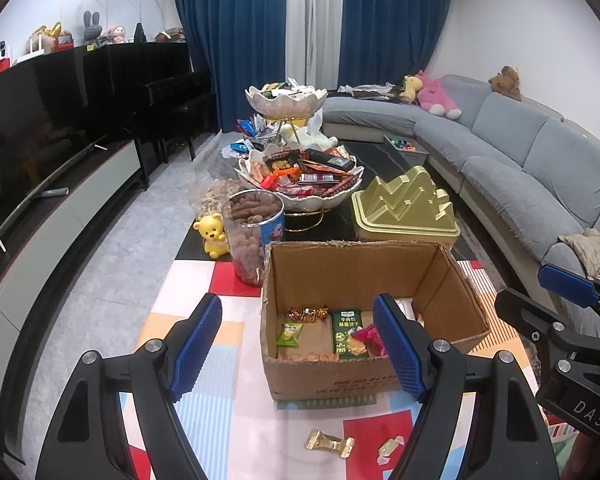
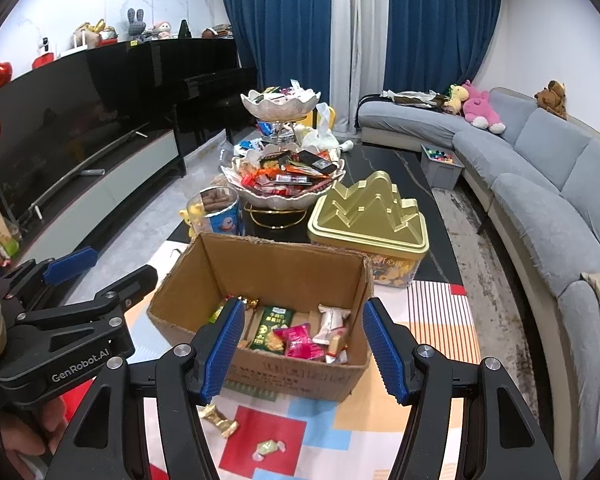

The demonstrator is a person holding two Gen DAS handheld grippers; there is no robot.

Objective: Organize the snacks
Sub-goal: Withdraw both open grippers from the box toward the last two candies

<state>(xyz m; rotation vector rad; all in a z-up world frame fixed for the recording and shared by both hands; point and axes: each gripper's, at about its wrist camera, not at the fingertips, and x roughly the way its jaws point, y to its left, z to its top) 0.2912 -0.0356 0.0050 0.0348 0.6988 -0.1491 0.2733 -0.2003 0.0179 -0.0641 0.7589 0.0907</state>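
Cardboard box (image 1: pixel 364 320) on my patterned mat, snacks inside | left gripper (image 1: pixel 300 354) spread wide, empty | right gripper (image 2: pixel 304 350) spread wide, empty | gold candy (image 1: pixel 329 443) loose before box | white wrapper (image 2: pixel 332 322) visible only in right view

**Two wrist views, one box**

Both cameras look forward and a little down, close above the near desk (image 1: pixel 204 360) edge. Both see the box (image 1: pixel 364 376) (image 2: pixel 276 376), the left view from its left, the right view from its right.

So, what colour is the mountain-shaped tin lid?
Gold; the mountain-shaped tin lid shows best in the right wrist view.
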